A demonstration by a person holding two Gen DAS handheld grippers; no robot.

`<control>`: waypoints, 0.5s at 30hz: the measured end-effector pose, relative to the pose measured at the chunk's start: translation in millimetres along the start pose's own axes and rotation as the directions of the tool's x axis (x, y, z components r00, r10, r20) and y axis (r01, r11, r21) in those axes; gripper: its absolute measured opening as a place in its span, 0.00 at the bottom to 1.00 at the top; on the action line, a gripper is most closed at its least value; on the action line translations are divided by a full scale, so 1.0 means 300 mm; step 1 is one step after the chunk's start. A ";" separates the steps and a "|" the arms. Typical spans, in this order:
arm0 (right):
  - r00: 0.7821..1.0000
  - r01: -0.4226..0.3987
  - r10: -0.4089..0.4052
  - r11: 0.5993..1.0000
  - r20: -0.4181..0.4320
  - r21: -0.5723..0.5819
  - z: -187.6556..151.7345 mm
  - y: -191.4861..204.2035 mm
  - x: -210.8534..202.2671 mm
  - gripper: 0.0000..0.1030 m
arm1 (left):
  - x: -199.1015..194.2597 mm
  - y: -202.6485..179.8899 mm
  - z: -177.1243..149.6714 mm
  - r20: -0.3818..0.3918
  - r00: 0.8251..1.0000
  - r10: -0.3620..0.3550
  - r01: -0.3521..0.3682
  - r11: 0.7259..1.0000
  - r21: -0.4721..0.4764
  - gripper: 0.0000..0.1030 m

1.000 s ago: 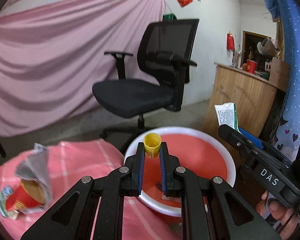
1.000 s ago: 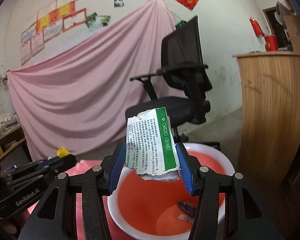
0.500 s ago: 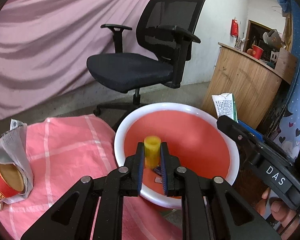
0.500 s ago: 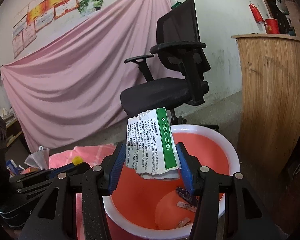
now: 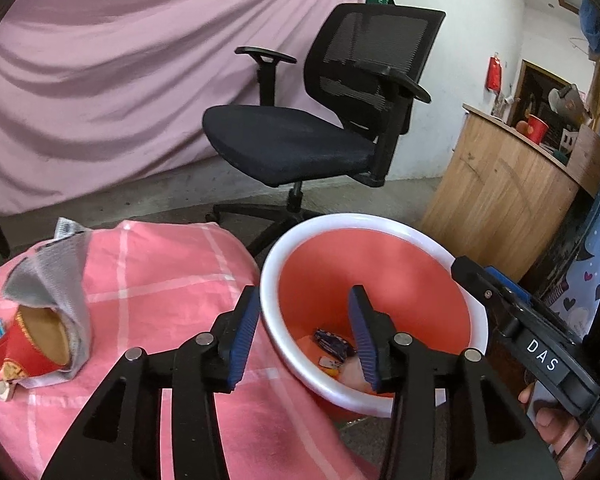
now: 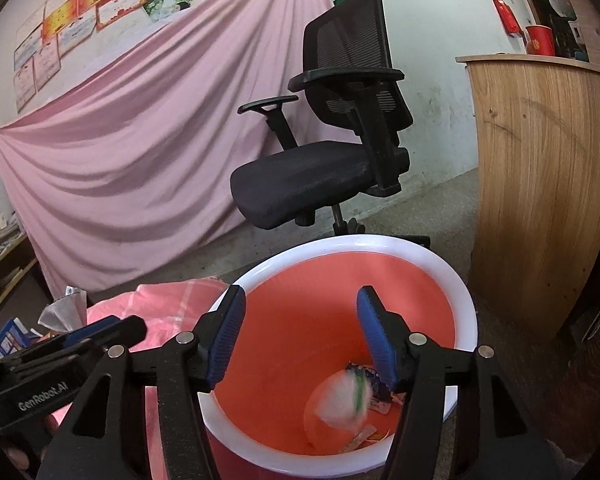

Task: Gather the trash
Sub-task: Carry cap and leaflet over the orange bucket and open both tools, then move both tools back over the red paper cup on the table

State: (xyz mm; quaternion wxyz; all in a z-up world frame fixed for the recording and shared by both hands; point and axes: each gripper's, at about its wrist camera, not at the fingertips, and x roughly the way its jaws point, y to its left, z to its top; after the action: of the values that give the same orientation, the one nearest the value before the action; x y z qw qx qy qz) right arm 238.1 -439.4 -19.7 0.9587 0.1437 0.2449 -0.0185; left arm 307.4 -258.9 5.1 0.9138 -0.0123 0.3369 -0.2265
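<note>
A: What is the biggest thing here?
B: A red bin with a white rim [image 6: 456, 280], beside the pink checked cloth [image 5: 160, 264].

A: And the claws?
B: The left gripper [image 5: 302, 334] and right gripper [image 6: 300, 334] hang over the bin. Both have just been opening, and both hold nothing.

A: Where is the trash?
B: A blurry white and green paper [image 6: 346, 398] and small wrappers [image 5: 332, 344] are down in the bin. A torn red snack bag [image 5: 40, 336] lies on the cloth.

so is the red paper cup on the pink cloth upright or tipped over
Tipped over. The red paper cup lies on its side on the pink checked cloth, its open mouth facing sideways, with a grey wrapper draped over it.
</note>
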 end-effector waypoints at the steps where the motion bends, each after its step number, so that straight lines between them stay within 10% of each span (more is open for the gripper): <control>1: 1.000 0.001 -0.001 1.000 0.000 -0.003 0.001 0.004 -0.001 0.59 | -0.012 0.006 -0.001 0.007 1.000 0.005 -0.005 1.000 -0.003 0.41; 10: 1.000 -0.010 0.010 1.000 0.027 -0.015 0.010 0.038 -0.019 0.80 | -0.120 0.061 0.005 0.078 0.996 0.053 -0.050 0.998 -0.049 0.52; 15: 0.996 -0.034 0.036 0.999 0.081 -0.024 0.016 0.074 -0.049 0.92 | -0.214 0.118 0.001 0.168 0.979 0.119 -0.104 0.990 -0.094 0.76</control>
State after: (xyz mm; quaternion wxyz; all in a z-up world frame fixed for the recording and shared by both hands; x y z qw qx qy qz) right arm 229.7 -420.1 -2.7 0.9696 0.1362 0.2033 -0.0046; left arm 278.9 -200.2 38.2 0.9495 -0.0520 0.2658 -0.1584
